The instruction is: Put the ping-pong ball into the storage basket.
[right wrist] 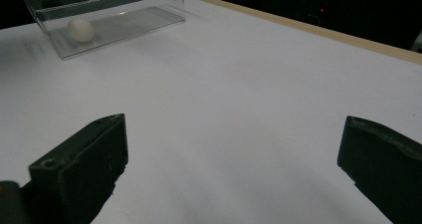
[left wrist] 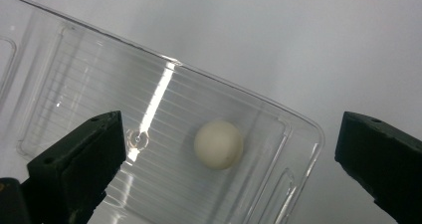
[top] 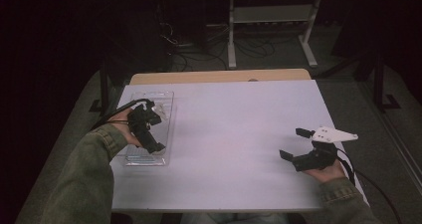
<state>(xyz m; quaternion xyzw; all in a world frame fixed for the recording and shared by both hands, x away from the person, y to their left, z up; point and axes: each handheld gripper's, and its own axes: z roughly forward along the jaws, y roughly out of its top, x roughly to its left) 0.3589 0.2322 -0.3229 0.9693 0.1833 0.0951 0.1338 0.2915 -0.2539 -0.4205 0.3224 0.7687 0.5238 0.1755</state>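
I hold the left tool over the clear plastic tray at the left side of the white tabletop, jaws spread wide and empty. A small white ball sits inside the tray, between my jaws. My right tool hovers well apart at the right, also released

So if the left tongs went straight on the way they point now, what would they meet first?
Probably the white ball, which sits between the open left tongs inside the clear plastic tray. Depth is unclear, so the tongs' tips might touch the tray first.
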